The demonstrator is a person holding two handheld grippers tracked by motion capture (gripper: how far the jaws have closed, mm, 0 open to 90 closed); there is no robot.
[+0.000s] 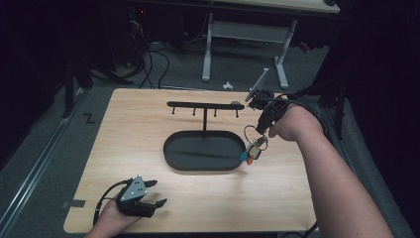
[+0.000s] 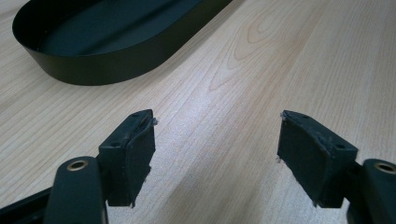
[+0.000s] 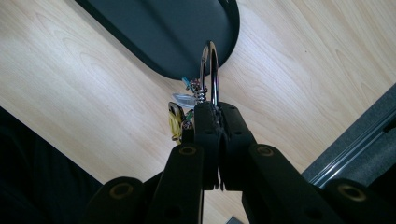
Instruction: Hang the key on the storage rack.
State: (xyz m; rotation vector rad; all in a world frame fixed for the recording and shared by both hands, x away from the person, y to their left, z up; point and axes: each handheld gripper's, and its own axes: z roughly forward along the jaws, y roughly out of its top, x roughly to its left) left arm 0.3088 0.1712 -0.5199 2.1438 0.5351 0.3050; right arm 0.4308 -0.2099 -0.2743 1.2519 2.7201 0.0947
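Note:
My right gripper (image 1: 261, 126) is shut on a silver key ring (image 3: 210, 70), held in the air just past the right end of the black oval tray (image 1: 171, 151). A bunch of keys and coloured tags (image 1: 253, 150) hangs from the ring. From the tray rises a black stand with a hook bar (image 1: 204, 104) across its top. In the right gripper view the ring sticks up from between the closed jaws, with small charms (image 3: 180, 119) beside it. My left gripper (image 1: 154, 193) rests on the table at the front left, jaws open and empty, and its view looks toward the tray (image 2: 88, 70).
The wooden table (image 1: 277, 193) has free room across its front and left. Beyond its far edge stands a white desk frame (image 1: 208, 44) on a grey floor with cables. A metal rail (image 1: 39, 168) runs along the left side.

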